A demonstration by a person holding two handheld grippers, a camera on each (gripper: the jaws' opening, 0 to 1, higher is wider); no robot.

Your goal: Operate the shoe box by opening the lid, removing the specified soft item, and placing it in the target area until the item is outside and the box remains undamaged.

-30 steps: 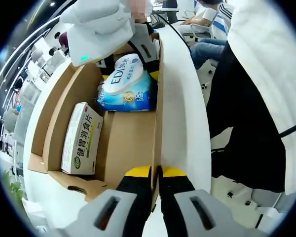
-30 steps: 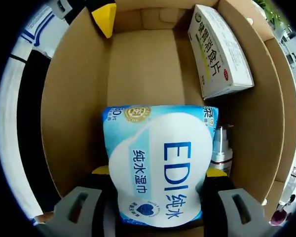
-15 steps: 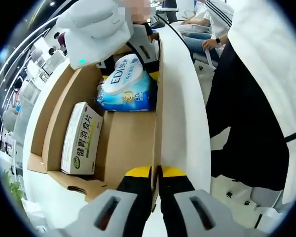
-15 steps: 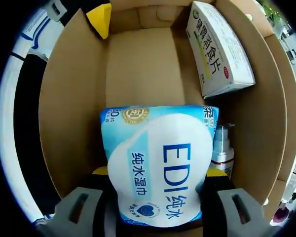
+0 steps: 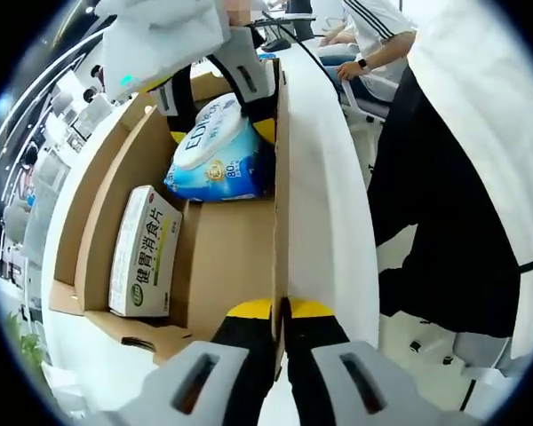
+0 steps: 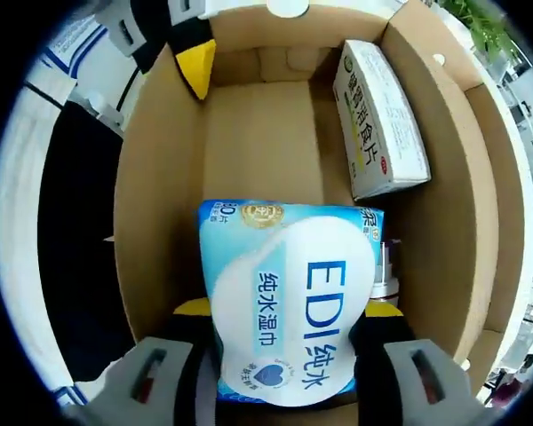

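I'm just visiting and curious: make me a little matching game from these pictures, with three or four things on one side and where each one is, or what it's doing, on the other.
Things:
1. wet wipes pack
2. white medicine box
3. left gripper
4. small bottle

States:
A. clamped on the cardboard box's side wall
B. held between the right gripper's fingers
C. leaning against the box's inner wall
D. half hidden beside the pack

Pairs: 1-B, 2-C, 3-A, 4-D

white medicine box (image 6: 379, 122) | small bottle (image 6: 384, 271) | plant (image 6: 481, 27)
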